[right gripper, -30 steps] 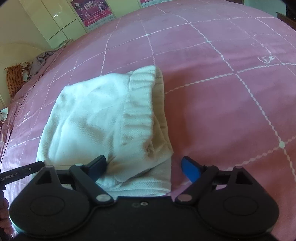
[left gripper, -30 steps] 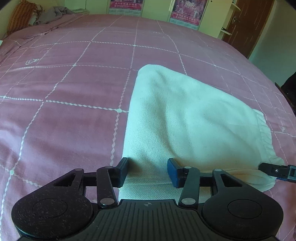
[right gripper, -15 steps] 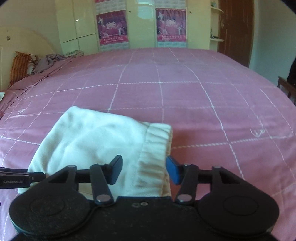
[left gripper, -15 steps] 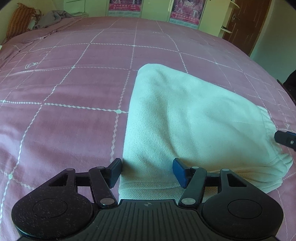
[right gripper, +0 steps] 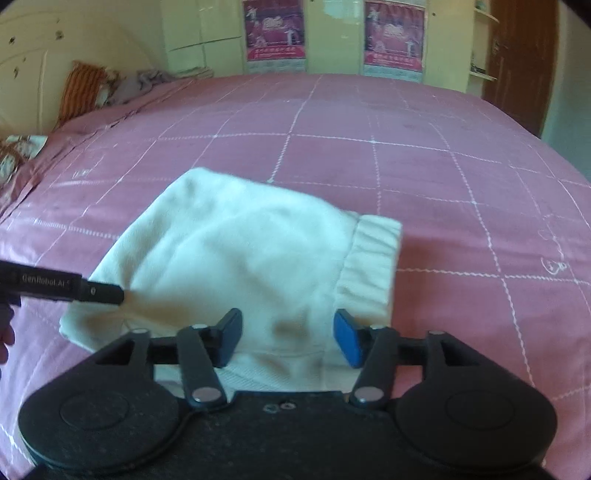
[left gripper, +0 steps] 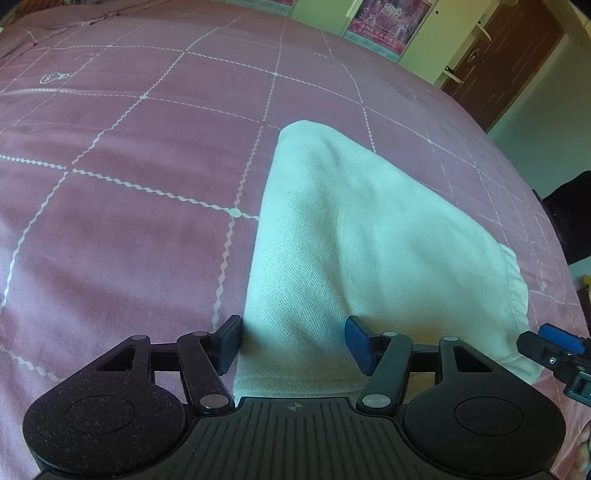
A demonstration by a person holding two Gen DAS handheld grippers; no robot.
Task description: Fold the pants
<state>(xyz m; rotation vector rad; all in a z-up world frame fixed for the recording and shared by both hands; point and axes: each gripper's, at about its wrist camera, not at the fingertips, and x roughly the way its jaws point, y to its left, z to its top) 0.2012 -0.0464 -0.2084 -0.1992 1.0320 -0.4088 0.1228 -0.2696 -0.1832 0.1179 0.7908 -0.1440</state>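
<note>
While folded, pants [left gripper: 362, 236] lie between hand-held gripper [left gripper: 293, 341] fingers.

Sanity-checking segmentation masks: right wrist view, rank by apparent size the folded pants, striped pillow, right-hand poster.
1. folded pants, by far the largest, though nearest the camera.
2. striped pillow and right-hand poster: look alike, both far off; no ranking.

A pink bedspread [right gripper: 424, 177] with a white grid pattern covers the bed. Beyond its far edge stand pale cupboard doors [right gripper: 207, 33] bearing two magenta posters [right gripper: 275, 31]. A brown door [right gripper: 524, 51] stands beyond the bedspread's far right corner. At its far left corner lie an orange striped cushion [right gripper: 83, 86] and grey crumpled cloth [right gripper: 144, 79].
</note>
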